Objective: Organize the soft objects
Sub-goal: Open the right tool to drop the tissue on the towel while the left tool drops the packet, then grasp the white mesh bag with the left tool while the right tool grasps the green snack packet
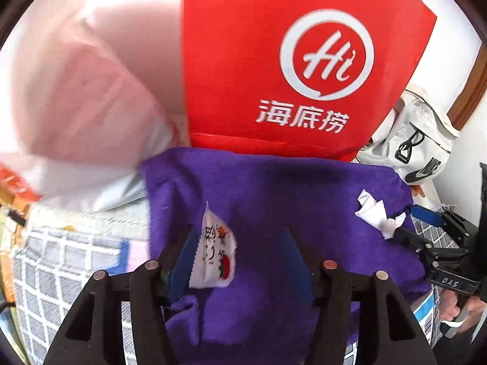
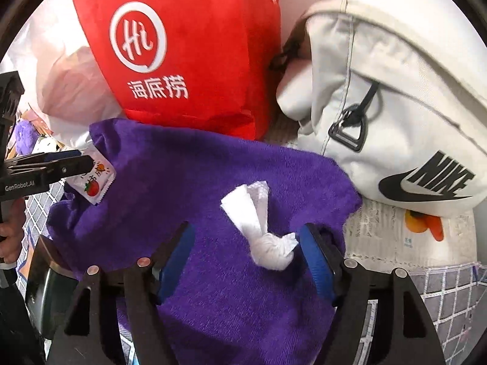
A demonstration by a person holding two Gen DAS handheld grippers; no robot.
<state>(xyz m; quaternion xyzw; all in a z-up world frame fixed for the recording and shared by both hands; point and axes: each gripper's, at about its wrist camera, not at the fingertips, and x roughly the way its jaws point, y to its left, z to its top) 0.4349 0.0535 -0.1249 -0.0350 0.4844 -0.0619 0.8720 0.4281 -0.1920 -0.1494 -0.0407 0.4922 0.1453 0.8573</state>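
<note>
A purple towel (image 1: 274, 200) (image 2: 188, 182) lies spread on a checked cover. Over its left part my left gripper (image 1: 240, 243) is open. A small white sachet with fruit print (image 1: 213, 255) (image 2: 97, 182) stands between the jaws, leaning by the left pad. My right gripper (image 2: 246, 237) is open over the towel's right part. A crumpled white tissue (image 2: 258, 225) (image 1: 377, 213) lies between its jaws, its end against the right pad. Each gripper shows at the edge of the other's view.
A red bag with a white logo (image 1: 289, 60) (image 2: 182, 51) stands behind the towel. Right of it is a white Nike bag (image 2: 395, 106) (image 1: 423, 140), left of it a pale plastic bag (image 1: 76, 106). The checked cover (image 1: 61, 258) (image 2: 450, 289) surrounds the towel.
</note>
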